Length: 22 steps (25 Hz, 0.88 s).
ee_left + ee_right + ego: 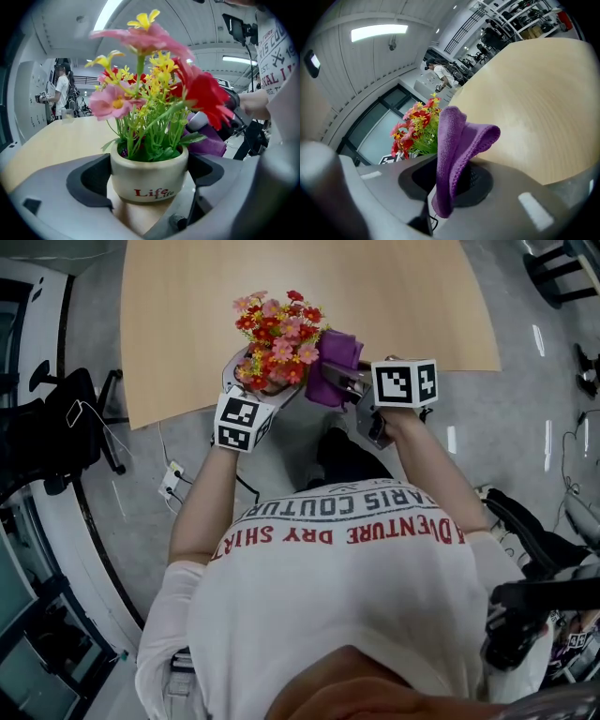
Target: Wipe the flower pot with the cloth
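Pot: the cream pot (149, 174), with "Life" printed in red on its side, stands upright between the left gripper's jaws, off the table and over its near edge.
Flowers: pink, red and yellow flowers (150, 93) on green stems fill the pot. In the head view they hide the pot from above.
Left gripper: the left gripper (148, 185) is clamped on the pot, one dark pad on each side of its wall.
Cloth: the purple cloth (459, 136) is folded and sticks up out of the right gripper's jaws, its free end curling over.
Right gripper: the right gripper (450, 183) is closed on the cloth's lower part.
Cloth and pot: the cloth is just beside the flowers on their right. Whether it touches the pot cannot be told.
Marker cubes: one cube (237, 421) sits on the left gripper and one (405, 382) on the right, both nearer the body.
Table: the light wooden table (375, 296) lies under and beyond both grippers.
Floor: the grey floor (141, 493) surrounds the table.
Background: a person (62, 91) stands far off beyond the table.
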Motion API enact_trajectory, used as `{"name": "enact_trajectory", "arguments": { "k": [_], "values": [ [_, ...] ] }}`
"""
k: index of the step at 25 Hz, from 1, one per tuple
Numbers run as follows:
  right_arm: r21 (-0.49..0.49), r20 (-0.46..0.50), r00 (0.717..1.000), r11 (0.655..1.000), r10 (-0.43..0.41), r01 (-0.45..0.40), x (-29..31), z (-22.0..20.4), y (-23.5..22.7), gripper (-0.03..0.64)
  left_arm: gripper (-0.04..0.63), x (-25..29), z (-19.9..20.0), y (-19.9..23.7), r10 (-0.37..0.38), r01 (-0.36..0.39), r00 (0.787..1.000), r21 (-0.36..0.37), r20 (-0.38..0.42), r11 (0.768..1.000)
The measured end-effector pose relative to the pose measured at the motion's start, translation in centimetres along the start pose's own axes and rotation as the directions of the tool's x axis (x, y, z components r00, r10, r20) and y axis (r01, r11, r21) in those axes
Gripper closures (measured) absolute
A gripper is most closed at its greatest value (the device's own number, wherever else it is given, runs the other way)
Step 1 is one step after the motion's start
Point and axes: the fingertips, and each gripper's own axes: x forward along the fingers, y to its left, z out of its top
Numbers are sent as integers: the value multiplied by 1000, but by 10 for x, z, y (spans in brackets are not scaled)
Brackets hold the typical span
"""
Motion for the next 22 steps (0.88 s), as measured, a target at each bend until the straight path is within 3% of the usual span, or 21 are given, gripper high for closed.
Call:
{"name": "enact_trajectory", "arguments": {
  "k": [13,22],
  "values": [
    [19,-23,999,1000,-24,24,18,-2,-15,558,78,0,2,2,-15,15,1000,4,6,1000],
    [-37,-58,985,987,-160,158,27,-10,-46,558,78,1,3,2,-32,32,999,15,13,999]
  ]
}}
